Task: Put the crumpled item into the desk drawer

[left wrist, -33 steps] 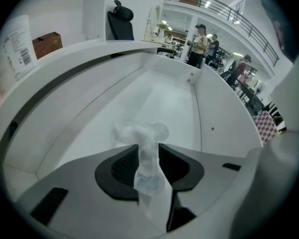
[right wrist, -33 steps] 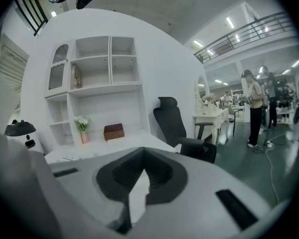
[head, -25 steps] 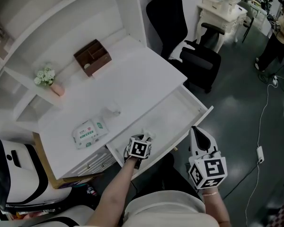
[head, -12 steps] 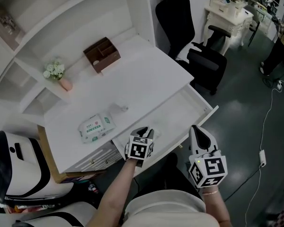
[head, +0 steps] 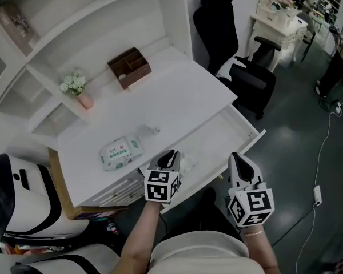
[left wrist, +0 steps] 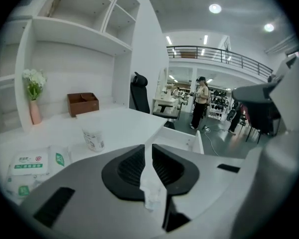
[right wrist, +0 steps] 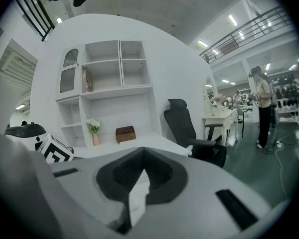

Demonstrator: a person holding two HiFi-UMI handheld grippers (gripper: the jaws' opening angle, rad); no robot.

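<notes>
The crumpled item, a small white wad, lies in the open white desk drawer, near its front left corner. My left gripper hovers just left of the wad, apart from it. Its jaws are closing, with only a narrow slit between them in the left gripper view, and the pads press on nothing. My right gripper hangs in front of the drawer's front edge, over the floor. Its jaws meet at the tips and are shut and empty.
On the desk top lie a pack of wipes and a small cup. A brown box and a flower vase stand at the back. A black chair stands right of the desk. A person stands far off.
The left gripper's jaws have gone from wide apart to a narrow slit, and it has drawn back a little from the wad, which stays in the drawer. The right gripper has not moved.
</notes>
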